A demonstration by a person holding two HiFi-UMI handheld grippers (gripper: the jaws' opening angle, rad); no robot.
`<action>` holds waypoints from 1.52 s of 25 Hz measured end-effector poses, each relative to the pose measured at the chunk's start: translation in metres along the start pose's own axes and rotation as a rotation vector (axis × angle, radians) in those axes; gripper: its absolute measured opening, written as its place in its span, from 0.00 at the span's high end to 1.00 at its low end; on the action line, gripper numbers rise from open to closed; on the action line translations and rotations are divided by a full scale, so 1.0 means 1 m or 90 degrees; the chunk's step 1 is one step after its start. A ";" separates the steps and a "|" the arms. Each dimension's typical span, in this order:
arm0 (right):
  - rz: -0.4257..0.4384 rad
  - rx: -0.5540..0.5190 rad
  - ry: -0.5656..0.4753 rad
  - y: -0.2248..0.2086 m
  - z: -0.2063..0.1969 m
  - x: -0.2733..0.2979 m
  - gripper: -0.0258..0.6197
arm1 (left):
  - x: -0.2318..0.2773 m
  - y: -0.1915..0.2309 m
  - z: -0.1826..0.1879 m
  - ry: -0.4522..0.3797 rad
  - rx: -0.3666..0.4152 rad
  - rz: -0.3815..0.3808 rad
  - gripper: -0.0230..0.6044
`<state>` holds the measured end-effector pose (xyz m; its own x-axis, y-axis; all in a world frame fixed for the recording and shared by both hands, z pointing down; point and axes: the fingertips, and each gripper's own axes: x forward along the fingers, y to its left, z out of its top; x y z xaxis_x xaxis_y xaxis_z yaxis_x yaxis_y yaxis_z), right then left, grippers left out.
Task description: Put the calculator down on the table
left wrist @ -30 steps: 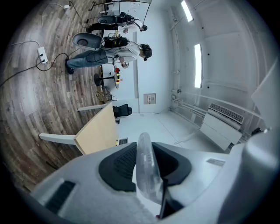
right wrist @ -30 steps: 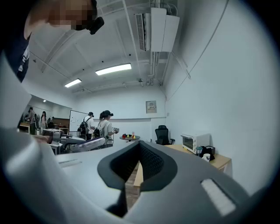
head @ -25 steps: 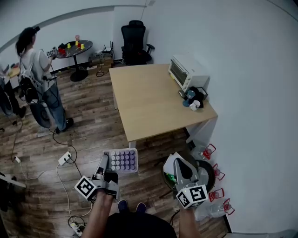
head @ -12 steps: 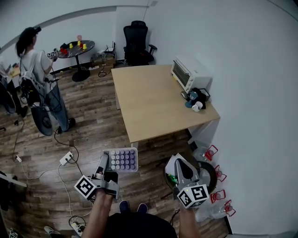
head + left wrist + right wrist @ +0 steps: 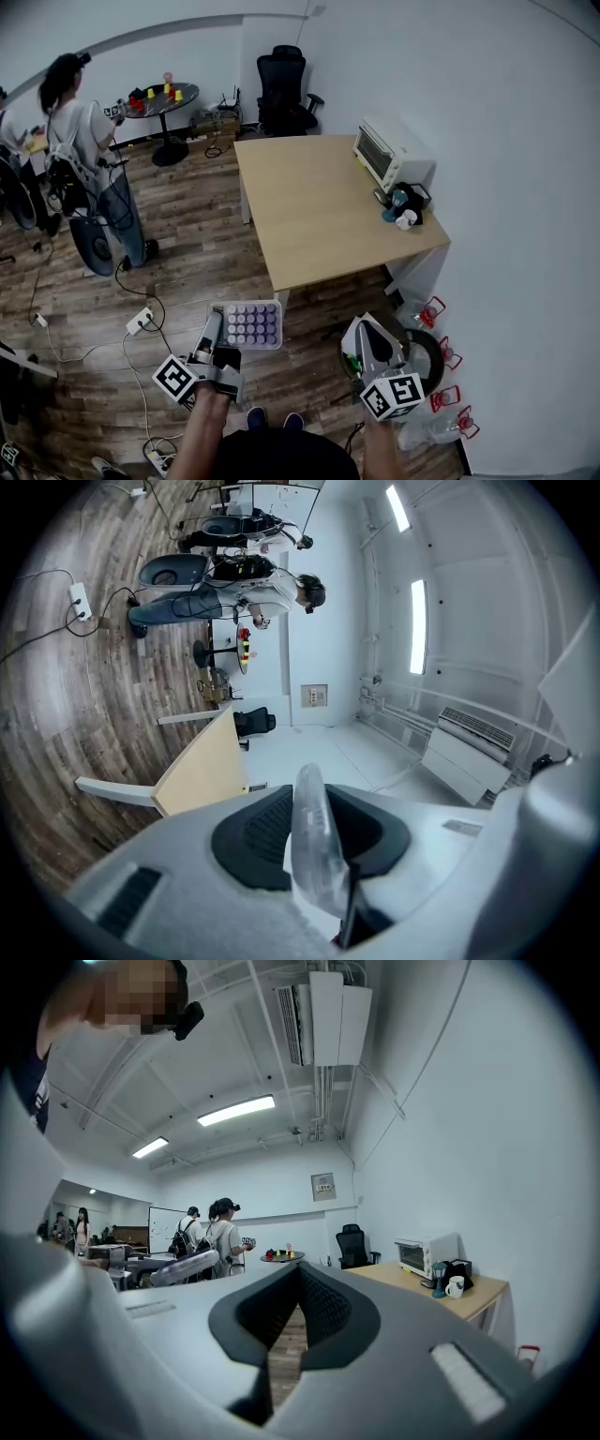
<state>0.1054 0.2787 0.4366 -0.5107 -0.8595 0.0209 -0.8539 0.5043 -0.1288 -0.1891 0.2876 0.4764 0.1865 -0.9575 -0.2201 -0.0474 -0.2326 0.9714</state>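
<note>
The calculator point(image 5: 251, 324), a pale slab with rows of purple keys, is held out flat above the wood floor, short of the table's near corner. My left gripper point(image 5: 216, 330) is shut on its left edge. In the left gripper view the calculator point(image 5: 312, 846) shows edge-on as a clear plastic rim between the black pads point(image 5: 253, 841). The light wooden table point(image 5: 319, 206) lies ahead. My right gripper point(image 5: 367, 339) is shut and holds nothing; in the right gripper view its pads point(image 5: 323, 1307) meet at the tips.
A white toaster oven point(image 5: 392, 155) and mugs point(image 5: 403, 206) stand along the table's right edge by the wall. A black office chair point(image 5: 284, 89) sits behind it. A person point(image 5: 84, 141) stands at far left. A power strip point(image 5: 139, 322) and cables lie on the floor; red-handled items point(image 5: 436, 356) line the wall.
The table and the room have slid a little right and down in the head view. Both grippers keep their poses, and the left one still holds the calculator.
</note>
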 end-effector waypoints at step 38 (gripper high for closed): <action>-0.028 0.026 0.002 -0.063 -0.034 0.094 0.95 | 0.108 0.053 0.016 0.047 0.002 0.002 0.81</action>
<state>0.1074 0.1691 0.4804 -0.4734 -0.8803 0.0306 -0.8707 0.4624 -0.1677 -0.1868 0.1689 0.5028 0.2585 -0.9428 -0.2104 -0.0516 -0.2310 0.9716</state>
